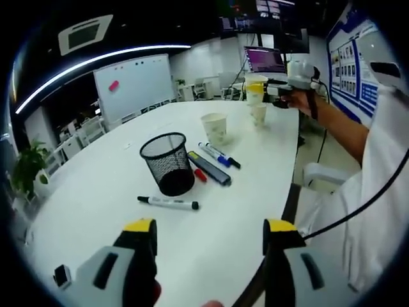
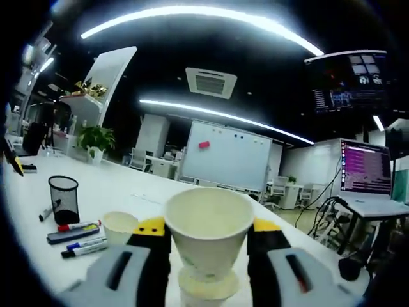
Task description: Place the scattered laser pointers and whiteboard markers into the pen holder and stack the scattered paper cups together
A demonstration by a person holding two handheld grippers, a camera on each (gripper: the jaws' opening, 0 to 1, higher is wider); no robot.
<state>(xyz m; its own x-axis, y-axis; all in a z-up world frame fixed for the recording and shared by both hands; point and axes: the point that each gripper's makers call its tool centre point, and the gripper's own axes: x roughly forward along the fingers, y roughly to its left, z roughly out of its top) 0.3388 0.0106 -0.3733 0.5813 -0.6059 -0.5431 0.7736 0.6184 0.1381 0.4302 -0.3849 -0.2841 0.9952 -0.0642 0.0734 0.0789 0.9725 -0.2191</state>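
Markers and pointers are all outside the black wire-mesh pen holder (image 1: 167,163), which stands near the centre of the left gripper view on the long white table (image 1: 96,192) and looks empty as far as I can see into it. A black-capped white marker (image 1: 169,203) lies just below the holder in that view. To its right lie a small red-capped marker (image 1: 200,174), a long dark flat pointer (image 1: 209,168), a blue-capped marker (image 1: 214,155) and another black-capped marker (image 1: 225,157), close together and side by side. None has gone in, so that half of the job is untouched, I'd say.

The cups are further on. In the right gripper view the right gripper (image 2: 208,240) is clenched on a cream paper cup (image 2: 208,236), holding it upright directly above a second cup (image 2: 203,286) at the bottom centre of the frame; whether it has started to nest I cannot tell. A third paper cup (image 2: 119,227) stands alone at lower left, waiting to join the stack.

At the bottom of the left gripper view, the left gripper (image 1: 209,233) hangs released, jaws parted with nothing between them, well short of the markers.
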